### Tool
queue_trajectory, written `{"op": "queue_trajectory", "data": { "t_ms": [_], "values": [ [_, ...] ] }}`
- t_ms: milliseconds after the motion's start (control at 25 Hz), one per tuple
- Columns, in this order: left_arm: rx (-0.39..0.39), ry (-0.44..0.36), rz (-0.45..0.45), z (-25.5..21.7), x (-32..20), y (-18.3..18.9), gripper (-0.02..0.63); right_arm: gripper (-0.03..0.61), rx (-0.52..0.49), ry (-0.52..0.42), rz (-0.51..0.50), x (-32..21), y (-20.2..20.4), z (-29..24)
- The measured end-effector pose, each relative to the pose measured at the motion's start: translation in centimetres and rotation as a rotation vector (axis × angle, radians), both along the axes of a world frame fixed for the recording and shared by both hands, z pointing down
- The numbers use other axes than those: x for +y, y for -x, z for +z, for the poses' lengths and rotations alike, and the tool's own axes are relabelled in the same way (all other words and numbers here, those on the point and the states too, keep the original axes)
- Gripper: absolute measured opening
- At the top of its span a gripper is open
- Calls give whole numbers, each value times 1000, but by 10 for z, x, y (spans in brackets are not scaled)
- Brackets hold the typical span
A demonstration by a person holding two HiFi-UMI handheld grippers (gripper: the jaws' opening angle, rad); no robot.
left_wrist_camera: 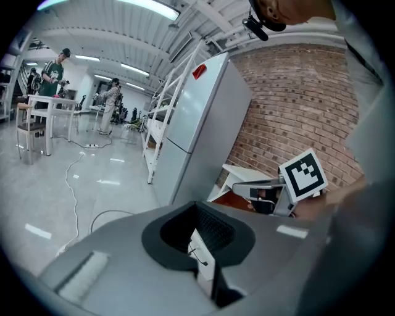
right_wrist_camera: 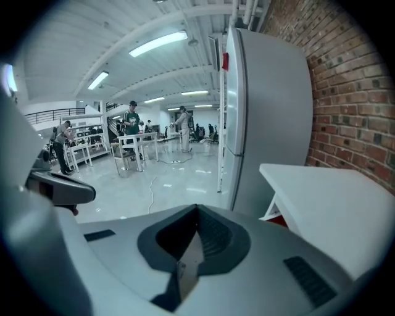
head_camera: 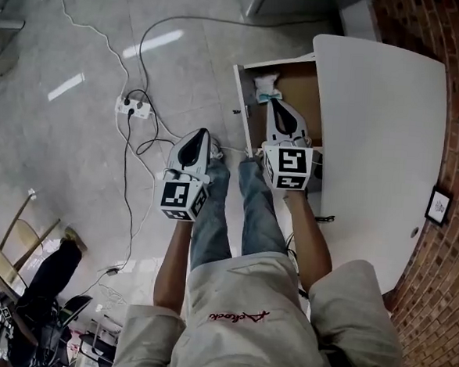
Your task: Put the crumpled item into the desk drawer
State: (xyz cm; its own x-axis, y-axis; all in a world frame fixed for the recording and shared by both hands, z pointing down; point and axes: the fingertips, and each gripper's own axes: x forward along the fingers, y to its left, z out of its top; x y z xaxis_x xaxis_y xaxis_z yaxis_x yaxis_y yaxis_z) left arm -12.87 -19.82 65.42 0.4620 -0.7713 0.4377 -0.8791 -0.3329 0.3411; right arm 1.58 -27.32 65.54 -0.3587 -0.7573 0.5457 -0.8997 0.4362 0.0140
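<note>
A crumpled white and teal item (head_camera: 265,87) lies at the far end of the open desk drawer (head_camera: 303,90), on its brown bottom. My right gripper (head_camera: 275,102) hangs over the drawer with its tip just short of the item; in the right gripper view its jaws (right_wrist_camera: 196,210) are pressed together with nothing between them. My left gripper (head_camera: 199,131) is held over the floor to the left of the drawer, above the person's knees. It (left_wrist_camera: 199,207) is shut and empty too. The right gripper's marker cube (left_wrist_camera: 302,174) shows in the left gripper view.
The white desk (head_camera: 382,134) stands against a brick wall (head_camera: 455,93). A power strip (head_camera: 134,108) and cables (head_camera: 128,172) lie on the grey floor at left. A tall grey fridge (right_wrist_camera: 265,111) stands beyond the desk. People and tables are far off.
</note>
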Motion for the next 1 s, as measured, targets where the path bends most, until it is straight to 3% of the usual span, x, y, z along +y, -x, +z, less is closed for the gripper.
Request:
{"op": "queue_trajectory", "data": {
  "t_ms": [1000],
  "values": [
    [-43,-201,-56,-197,-16,19,9,12,-43,-205,6,3,-29,-215]
  ]
}}
